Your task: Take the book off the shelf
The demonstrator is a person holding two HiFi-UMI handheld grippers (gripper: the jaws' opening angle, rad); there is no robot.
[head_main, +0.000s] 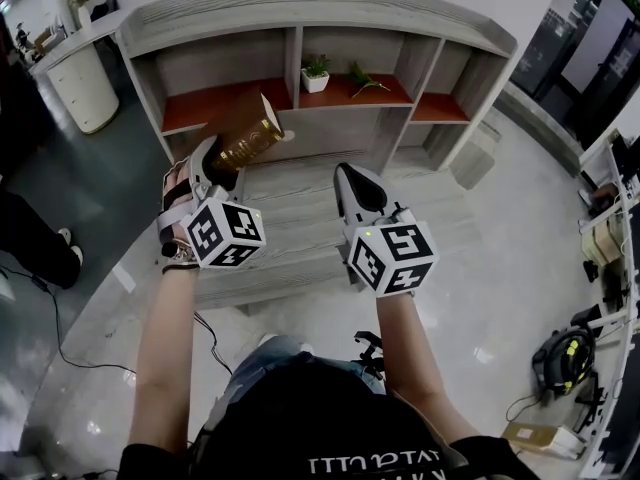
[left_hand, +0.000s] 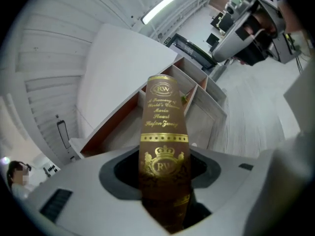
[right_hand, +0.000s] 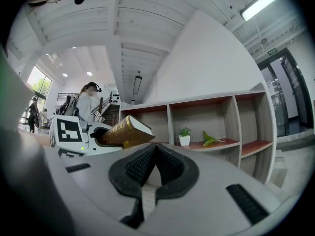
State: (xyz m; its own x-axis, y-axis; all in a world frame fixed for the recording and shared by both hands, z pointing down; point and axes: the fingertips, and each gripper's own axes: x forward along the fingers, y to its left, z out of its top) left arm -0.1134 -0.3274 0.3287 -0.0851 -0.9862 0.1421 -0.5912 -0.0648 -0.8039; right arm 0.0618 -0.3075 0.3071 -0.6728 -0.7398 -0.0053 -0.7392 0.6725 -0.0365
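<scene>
Already the book (head_main: pixel 248 138) is clear of the shelf (head_main: pixel 320 18), clamped in the left tongs (head_main: pixel 225 171) and held in the air before it. The right tongs (head_main: pixel 352 176) are pressed together, empty. The removal looks essentially done.

Bright, even light is cast from above: a ceiling strip light (left_hand: pixel 158 8) is seen in the left gripper view and a second strip light (right_hand: pixel 259 3) in the right gripper view. Pale reflections are spread over the glossy floor (head_main: pixel 500 268). Glints are thrown off the gold print of the book (left_hand: pixel 164 127), while its lower end is lost in shadow. Both gripper views are strongly bowed and darkened at the corners, and the nearest foreground is rendered soft.
</scene>
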